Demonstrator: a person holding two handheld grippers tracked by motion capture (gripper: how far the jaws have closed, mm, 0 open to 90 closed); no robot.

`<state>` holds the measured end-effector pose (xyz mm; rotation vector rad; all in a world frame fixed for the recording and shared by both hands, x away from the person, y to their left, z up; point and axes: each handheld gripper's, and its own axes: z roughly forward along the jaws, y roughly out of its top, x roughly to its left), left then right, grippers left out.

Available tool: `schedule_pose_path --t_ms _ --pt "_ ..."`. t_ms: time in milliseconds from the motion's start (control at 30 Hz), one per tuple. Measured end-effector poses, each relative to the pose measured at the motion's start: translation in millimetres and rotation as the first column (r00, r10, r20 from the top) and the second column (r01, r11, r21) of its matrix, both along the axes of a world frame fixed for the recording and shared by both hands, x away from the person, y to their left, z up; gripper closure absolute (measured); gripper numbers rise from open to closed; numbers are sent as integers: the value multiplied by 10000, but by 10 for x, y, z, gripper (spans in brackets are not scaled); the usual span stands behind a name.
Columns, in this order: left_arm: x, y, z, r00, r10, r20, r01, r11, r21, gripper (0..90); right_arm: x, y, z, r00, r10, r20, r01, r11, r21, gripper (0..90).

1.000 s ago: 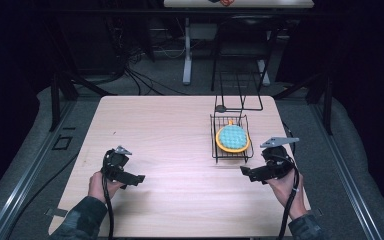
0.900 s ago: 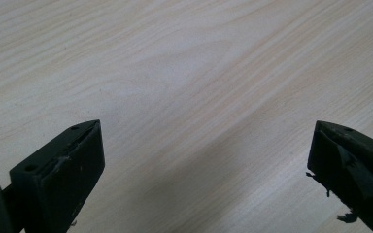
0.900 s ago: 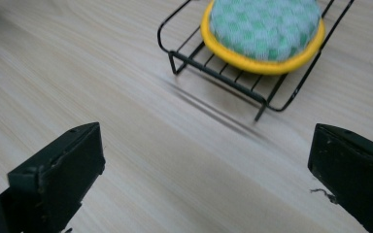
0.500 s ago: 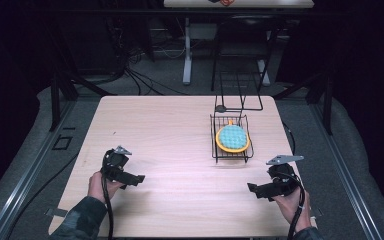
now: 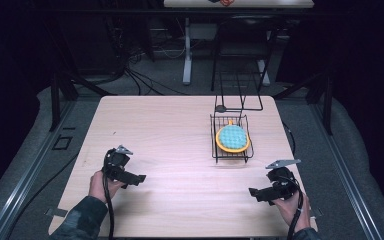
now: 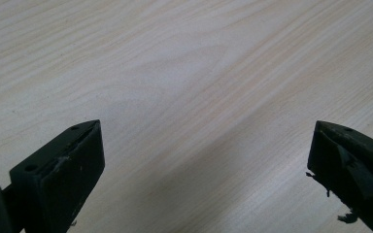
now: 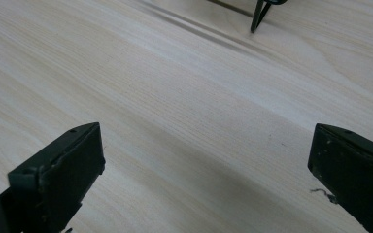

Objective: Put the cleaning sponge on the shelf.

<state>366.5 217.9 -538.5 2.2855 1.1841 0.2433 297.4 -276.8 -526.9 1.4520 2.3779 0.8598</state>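
Wire rack (image 5: 231,141): a black wire basket is seen on the right half of the table, toward its far side; a tall wire handle rises behind it.
Rack contents: an orange-rimmed round item with a blue textured centre (image 5: 233,137) is seen lying inside the rack; what it is cannot be told.
Rack versus grippers: the rack is placed well apart from both grippers, farther from the person than either, and nearer the right one.
Right gripper (image 5: 255,192): held over the near right corner of the table, jaws pointing left; in the right gripper view (image 7: 206,160) the jaws are seen spread wide with bare wood between them.
Left gripper (image 5: 139,177): held over the near left part of the table, jaws pointing right; in the left gripper view (image 6: 206,160) the jaws are likewise spread wide over bare wood.
Table (image 5: 165,130): pale wood grain.
Cut off: one thin black wire foot (image 7: 260,14) is seen at the top edge of the right gripper view; the rest is cropped.
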Motion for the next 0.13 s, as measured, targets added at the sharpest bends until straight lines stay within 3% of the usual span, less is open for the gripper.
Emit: schedule_pose_path --t_ms 133 --pt "6 -4 -4 10000 25 26 -26 10000 61 1 2 -9 0 10000 -8 -19 8 10000 1 0"
